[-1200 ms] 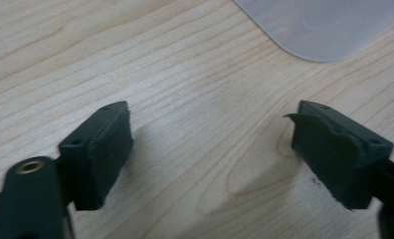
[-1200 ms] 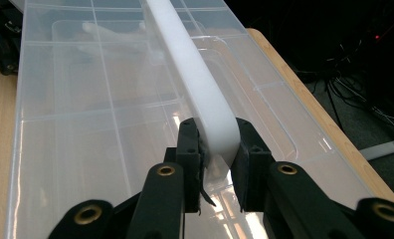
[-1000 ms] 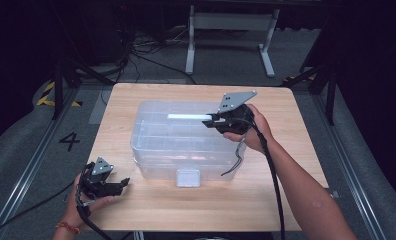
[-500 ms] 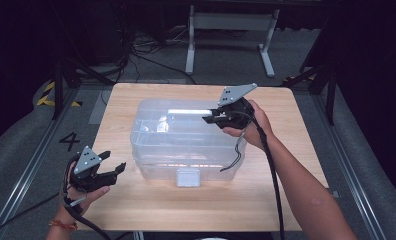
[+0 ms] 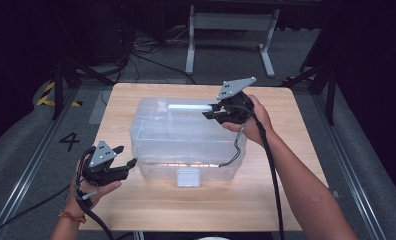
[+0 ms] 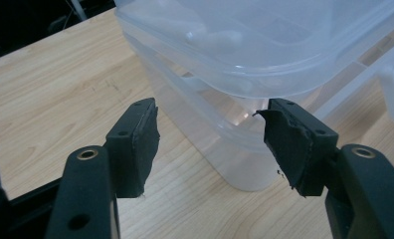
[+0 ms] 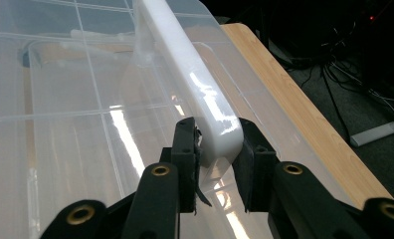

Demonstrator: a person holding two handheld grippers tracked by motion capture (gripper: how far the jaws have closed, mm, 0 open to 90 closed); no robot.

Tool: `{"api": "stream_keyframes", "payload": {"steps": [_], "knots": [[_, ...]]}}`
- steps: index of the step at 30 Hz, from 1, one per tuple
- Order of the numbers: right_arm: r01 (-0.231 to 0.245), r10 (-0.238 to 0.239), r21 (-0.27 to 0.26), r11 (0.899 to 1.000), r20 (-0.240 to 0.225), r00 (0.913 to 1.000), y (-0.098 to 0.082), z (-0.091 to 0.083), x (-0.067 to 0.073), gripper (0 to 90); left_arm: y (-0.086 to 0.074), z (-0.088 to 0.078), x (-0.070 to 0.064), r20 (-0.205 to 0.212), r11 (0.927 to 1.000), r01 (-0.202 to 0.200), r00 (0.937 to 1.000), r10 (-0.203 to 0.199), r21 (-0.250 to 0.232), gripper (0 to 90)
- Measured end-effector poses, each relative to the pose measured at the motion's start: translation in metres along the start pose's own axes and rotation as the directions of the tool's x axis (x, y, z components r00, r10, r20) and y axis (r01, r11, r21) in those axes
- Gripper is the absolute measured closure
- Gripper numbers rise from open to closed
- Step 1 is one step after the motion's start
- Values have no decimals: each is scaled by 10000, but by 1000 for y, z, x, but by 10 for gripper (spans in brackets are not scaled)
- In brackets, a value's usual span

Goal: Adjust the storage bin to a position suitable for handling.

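Clear plastic storage box point(image 5: 186, 137) sits near the middle of the wooden table point(image 5: 296, 190), long side facing the person. Walls and lid see-through, faintly frosted; lid moulded in a grid of ribs, rounded corners, rim overhanging the body. White latch point(image 5: 188, 177) on the front wall, down low. White bar handle point(image 7: 185, 69) runs along the lid top, glossy, rounded end. Right gripper point(image 5: 213, 113) over the box's right rear part, jaws clenched on the end of that handle; in the right gripper view the pads press on both sides of it. Left gripper point(image 5: 126, 156) just off the box's front left corner, raised off the table, jaws apart and gripping nothing. They have just been closing, with the box corner seen between them but untouched.
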State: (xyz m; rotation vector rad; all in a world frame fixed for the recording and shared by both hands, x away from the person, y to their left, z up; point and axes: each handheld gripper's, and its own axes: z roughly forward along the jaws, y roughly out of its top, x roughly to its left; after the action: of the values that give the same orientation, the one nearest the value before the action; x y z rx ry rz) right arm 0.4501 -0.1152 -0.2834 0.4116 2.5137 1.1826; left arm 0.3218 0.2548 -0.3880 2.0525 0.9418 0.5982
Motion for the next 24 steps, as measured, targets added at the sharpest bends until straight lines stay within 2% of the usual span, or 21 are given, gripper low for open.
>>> {"api": "stream_keyframes", "payload": {"steps": [2,3,7,11,14,17,21,24], "knots": [[-8,8,6,10000,25,10000,1,0,0,735,1,2,-1,101,10000,95,9999,-95,15,433],[8,-8,12,10000,90,10000,2,-1,-1,732,2,5,-1,290,9998,182,9994,-182,10,479],[23,-22,-39,10000,136,9999,2,-1,-1,731,2,6,2,462,9997,251,9986,-248,-57,549],[45,-44,-97,9999,151,9999,2,-2,0,730,1,6,0,660,9994,194,9977,-175,-274,673],[68,-64,-152,9999,221,9997,2,-2,0,726,3,6,-2,562,9996,-31,9984,47,-278,748],[108,-99,-228,9997,402,9991,2,-4,1,718,3,5,-1,546,9993,-27,9985,48,-386,799],[7,19,-379,9993,662,9978,2,-8,2,663,3,3,-1,516,9990,-72,9986,94,-438,828],[137,-95,-474,9988,882,9961,0,-15,5,648,4,2,0,473,9990,-88,9988,109,-445,840]]}}
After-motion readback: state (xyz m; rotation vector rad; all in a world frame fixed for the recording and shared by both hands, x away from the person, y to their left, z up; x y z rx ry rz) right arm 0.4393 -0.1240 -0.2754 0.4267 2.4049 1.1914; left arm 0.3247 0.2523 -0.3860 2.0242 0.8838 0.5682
